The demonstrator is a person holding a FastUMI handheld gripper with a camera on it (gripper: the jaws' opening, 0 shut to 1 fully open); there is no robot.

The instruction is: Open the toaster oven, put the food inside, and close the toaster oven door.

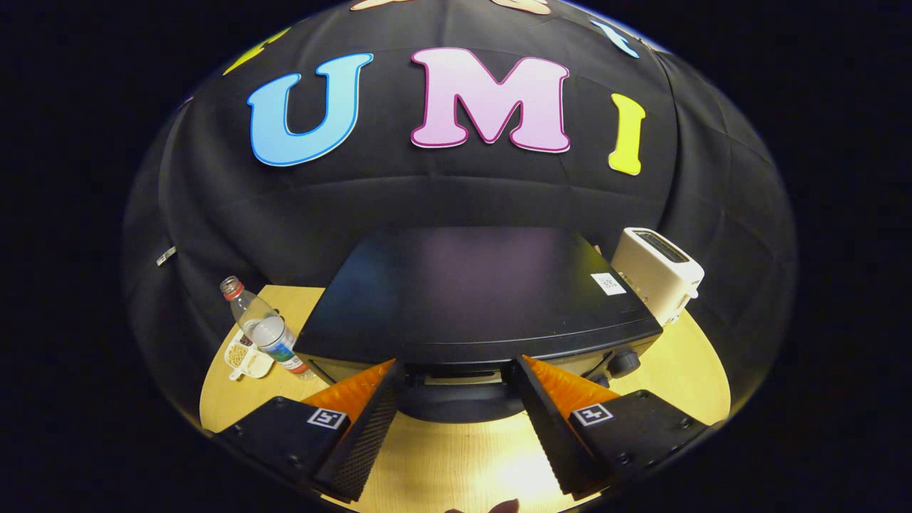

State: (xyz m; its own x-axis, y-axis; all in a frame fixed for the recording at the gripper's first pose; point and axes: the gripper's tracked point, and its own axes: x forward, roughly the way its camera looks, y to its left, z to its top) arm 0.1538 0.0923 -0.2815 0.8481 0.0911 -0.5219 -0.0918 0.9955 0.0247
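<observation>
**Gripper spread wide over the front of the toaster oven**

Standing here, I see the gripper [456, 377] up above the table [698, 385], fingers spread wide apart w/ nothing between them. The fingertips sit right at the front top edge of the toaster oven [470, 292], one on each side of the middle of its front. Can't tell if either tip actually touches the oven; looks very close, that's all.

The oven is a black box, flat top, seen from above and in front. Small white sticker [608, 283] near its far right corner. A dark knob [624, 363] shows on the front, right side, just beyond the right finger. Between the fingers, below the top edge, a dark rounded shape bulges out from the oven front — prob. the door or handle area, too dark to say which. Can't tell if the door is open or closed from this angle.

Left of the oven: a clear plastic bottle [263, 328], red cap, leaning; just beside it a small white dish [246, 358] w/ bits of food in compartments. Right of the oven, near its back corner: a white toaster [657, 272].
</observation>
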